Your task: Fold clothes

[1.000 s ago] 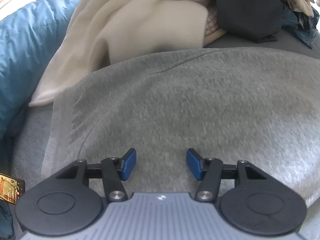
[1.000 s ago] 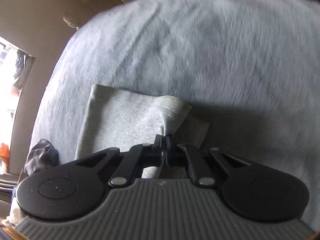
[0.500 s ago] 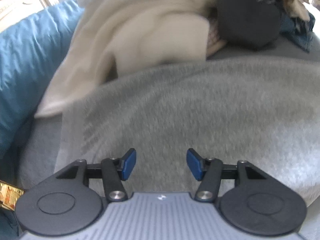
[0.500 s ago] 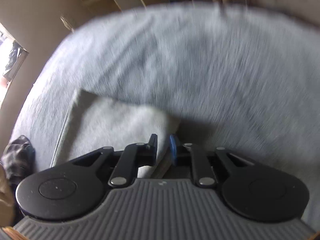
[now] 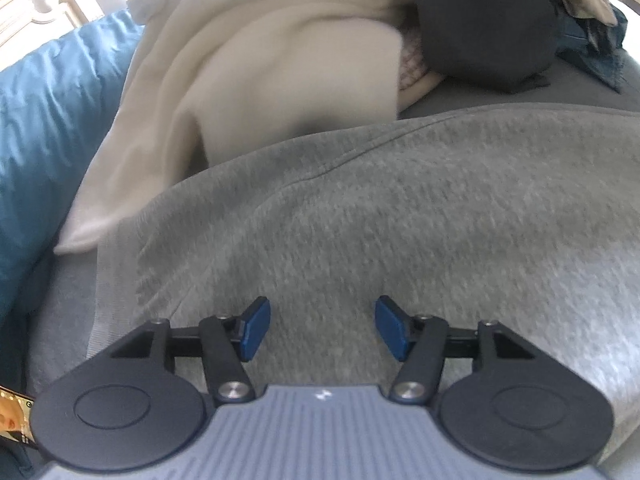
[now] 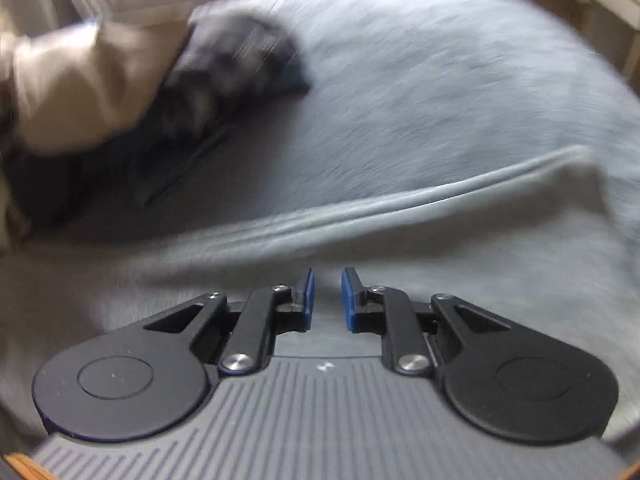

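Slippage threatens: left gripper (image 5: 322, 330) opening, empty above the grey sweatshirt (image 5: 400, 220); right gripper (image 6: 327, 300) narrow, seemingly empty, could rumple its fold.

A home bedroom. A grey fleece bedspread (image 6: 440, 80) carries heaped clothes beside a teal quilted pillow (image 5: 48, 120). A carved white headboard (image 5: 36, 0) stands behind.

Under my left gripper (image 5: 322, 330) the sweatshirt (image 5: 400, 232) lies spread on the bed (image 5: 500, 98); behind it sits a pile of clothes (image 5: 280, 60), a pillow (image 5: 48, 112) to its left; from my right gripper (image 6: 327, 300), the sweatshirt's hem (image 6: 400, 204) runs across in front, more clothes (image 6: 160, 92) beyond at left.
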A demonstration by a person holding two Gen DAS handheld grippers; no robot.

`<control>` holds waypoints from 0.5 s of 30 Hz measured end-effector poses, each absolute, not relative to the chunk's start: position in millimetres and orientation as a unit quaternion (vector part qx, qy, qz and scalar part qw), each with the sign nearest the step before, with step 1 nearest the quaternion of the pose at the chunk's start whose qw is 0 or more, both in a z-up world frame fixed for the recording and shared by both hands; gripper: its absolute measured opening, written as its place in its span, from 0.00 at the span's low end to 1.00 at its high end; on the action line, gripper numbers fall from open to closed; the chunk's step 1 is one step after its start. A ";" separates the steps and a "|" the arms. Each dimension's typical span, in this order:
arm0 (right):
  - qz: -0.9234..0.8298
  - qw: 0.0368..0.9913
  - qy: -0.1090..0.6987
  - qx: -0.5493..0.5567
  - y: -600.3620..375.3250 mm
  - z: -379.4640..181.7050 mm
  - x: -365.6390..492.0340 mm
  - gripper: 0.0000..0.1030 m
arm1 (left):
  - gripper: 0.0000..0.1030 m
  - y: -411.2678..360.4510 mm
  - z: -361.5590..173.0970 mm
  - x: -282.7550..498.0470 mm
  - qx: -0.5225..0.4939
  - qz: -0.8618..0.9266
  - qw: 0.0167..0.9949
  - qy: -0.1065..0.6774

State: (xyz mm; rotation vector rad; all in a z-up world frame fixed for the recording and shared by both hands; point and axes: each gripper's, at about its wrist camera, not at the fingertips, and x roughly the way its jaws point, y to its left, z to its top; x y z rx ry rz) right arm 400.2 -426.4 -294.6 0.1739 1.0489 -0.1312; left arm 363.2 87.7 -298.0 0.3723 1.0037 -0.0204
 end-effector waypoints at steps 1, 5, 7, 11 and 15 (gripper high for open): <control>-0.067 0.854 0.513 0.064 -419.3 -307.1 411.2 0.13 | 0.63 87.9 -299.0 365.1 0.176 -0.007 0.861 0.477; -0.093 0.874 0.471 0.076 -421.7 -312.2 434.0 0.09 | 0.64 88.2 -299.6 376.5 0.169 -0.004 0.864 0.473; -0.102 0.877 0.460 0.098 -426.6 -311.6 439.4 0.09 | 0.64 87.7 -299.6 379.9 0.168 -0.003 0.865 0.473; -0.106 0.890 0.426 0.121 -422.6 -291.1 422.2 0.14 | 0.64 86.5 -293.4 382.1 0.169 -0.009 0.867 0.469; -0.039 0.895 0.429 0.117 -393.6 -282.8 407.0 0.14 | 0.66 87.6 -297.8 393.8 0.171 -0.011 0.866 0.469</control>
